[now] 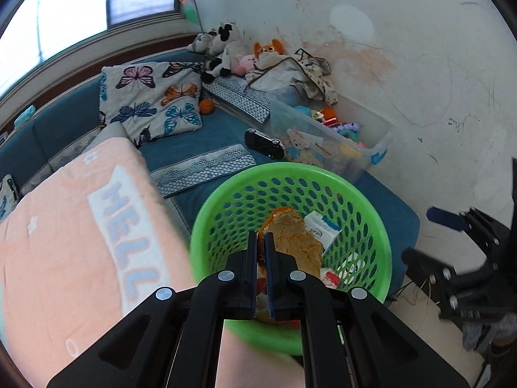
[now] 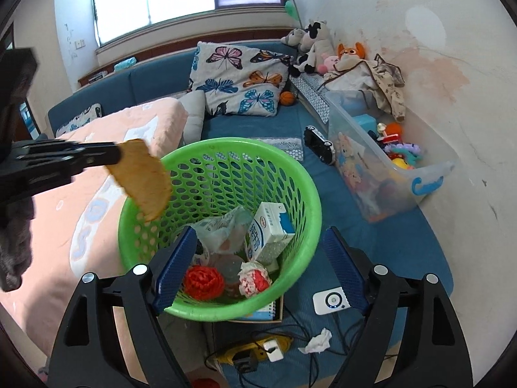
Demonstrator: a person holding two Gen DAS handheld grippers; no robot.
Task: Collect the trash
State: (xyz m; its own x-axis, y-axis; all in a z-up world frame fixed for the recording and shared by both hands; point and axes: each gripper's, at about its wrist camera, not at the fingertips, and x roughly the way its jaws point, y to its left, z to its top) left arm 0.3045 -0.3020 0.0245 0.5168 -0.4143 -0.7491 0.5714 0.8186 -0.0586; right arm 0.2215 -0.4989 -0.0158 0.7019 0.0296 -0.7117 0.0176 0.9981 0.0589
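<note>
Two grippers are in view over a green basket that sits on a blue sofa. Left gripper: fingers pressed nearly together, pinching a flat orange-brown piece of peel by one edge. In the right wrist view the same peel hangs from the left gripper just above the near-left rim of the basket, tilted, its lower end overlapping the rim line; whether it touches the rim cannot be told. Right gripper: fingers spread wide, holding nothing, one blue pad inside the basket's front rim and the other outside it on the right, over the sofa. Basket contents: a white and blue milk carton, a crumpled clear wrapper, a red netted ball, a red and white crumpled wrapper. One crumpled white tissue lies on the sofa in front of the basket, near a yellow power strip and its cables. A small white device lies just beside the basket's right front. A peach blanket covers the left side; a clear toy bin stands against the wall on the right.
</note>
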